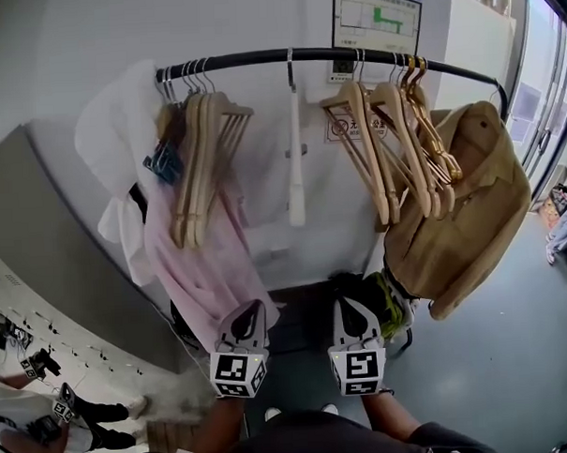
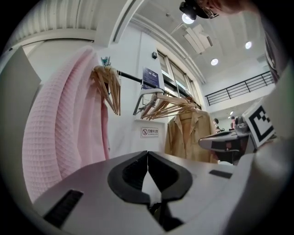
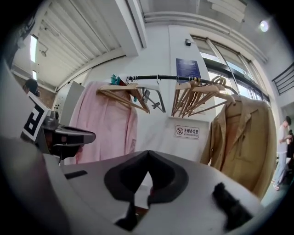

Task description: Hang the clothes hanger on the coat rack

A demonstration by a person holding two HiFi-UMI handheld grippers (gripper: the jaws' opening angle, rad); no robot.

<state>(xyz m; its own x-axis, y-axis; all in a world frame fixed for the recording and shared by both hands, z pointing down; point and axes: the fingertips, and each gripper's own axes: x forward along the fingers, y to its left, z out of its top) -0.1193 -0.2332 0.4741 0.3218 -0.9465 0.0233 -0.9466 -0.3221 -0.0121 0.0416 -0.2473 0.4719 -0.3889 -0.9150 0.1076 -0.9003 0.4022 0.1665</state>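
Now, the left tool (image 1: 253, 309) and the right tool (image 1: 349, 304) hang side by side, a little apart, low in front of the coat rack (image 1: 323, 53). Each has its jaws pressed together with nothing between them: the left gripper view and the right gripper view both show the dark jaws meeting at their tips against bare white wall. Both tools point roughly level towards the hanging garments. Above and between them, a white hanger (image 1: 295, 173) dangles alone at the middle of the black rail. Wooden hangers (image 1: 201, 159) crowd the rail in two bunches. One is near the left end, over a pink garment (image 1: 196, 272) and beside a white garment (image 1: 111, 134). The other is towards the right end, next to a tan jacket (image 1: 461, 213). A small red-and-white sign (image 3: 187, 131) is fixed to the wall behind the rack, and a framed notice (image 1: 376, 15) sits above the rail
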